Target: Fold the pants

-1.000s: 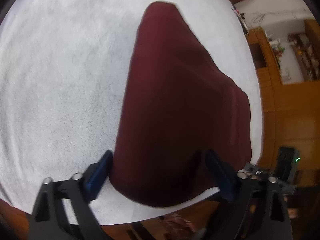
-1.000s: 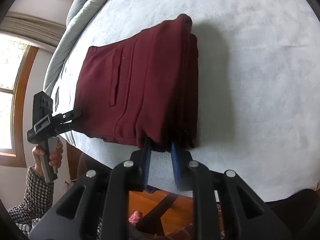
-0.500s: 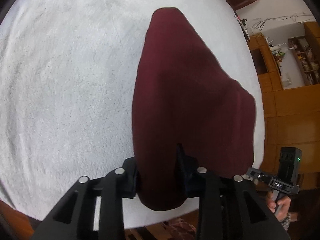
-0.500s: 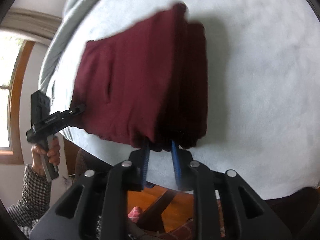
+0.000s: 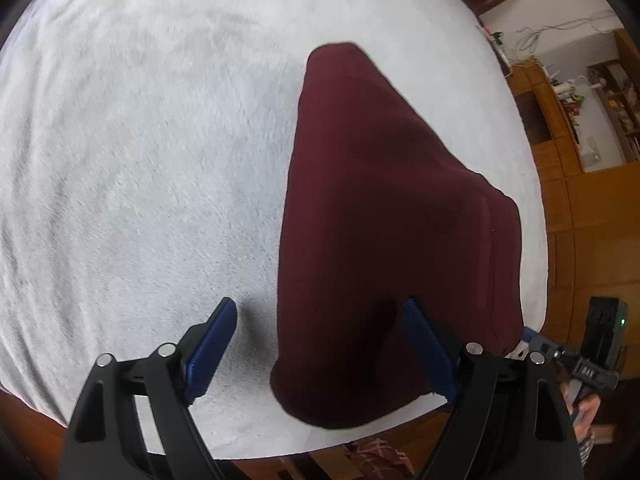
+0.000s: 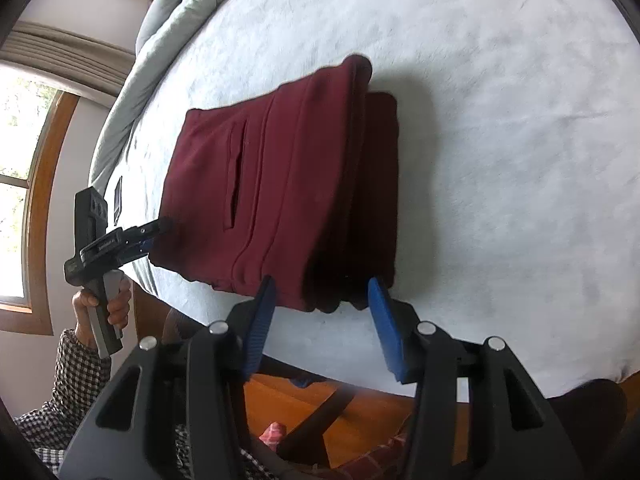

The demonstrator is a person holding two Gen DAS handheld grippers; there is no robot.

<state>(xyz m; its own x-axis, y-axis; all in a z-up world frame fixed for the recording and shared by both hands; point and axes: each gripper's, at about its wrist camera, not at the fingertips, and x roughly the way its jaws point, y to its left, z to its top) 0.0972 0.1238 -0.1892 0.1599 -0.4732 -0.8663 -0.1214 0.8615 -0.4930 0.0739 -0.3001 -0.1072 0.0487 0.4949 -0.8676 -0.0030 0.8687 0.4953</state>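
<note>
The maroon pants point(image 5: 380, 220) lie folded in a thick stack on the white bed cover point(image 5: 140, 140). My left gripper point(image 5: 320, 304) stands wide and is opening; the stack's near corner lies between its blue pads point(image 5: 212, 344), which do not press on it. In the right wrist view the folded pants point(image 6: 288, 168) show a pocket slit on top. My right gripper point(image 6: 320, 288) is opening too, its pads astride the stack's near edge with a gap to the cloth. The left gripper point(image 6: 152, 232) shows there at the pants' left corner, held by a hand point(image 6: 100, 304).
A grey duvet point(image 6: 160, 40) is bunched along the bed's far side. A small dark flat item point(image 6: 117, 200) lies by the bed edge. A window point(image 6: 24, 160) is at the left, wooden cabinets point(image 5: 580, 220) at the right, wood floor point(image 6: 320, 400) below the bed edge.
The left gripper closed on the pants' corner half a second ago and has now opened wide. The right gripper, shut on the stack's edge before, has spread its fingers off it.
</note>
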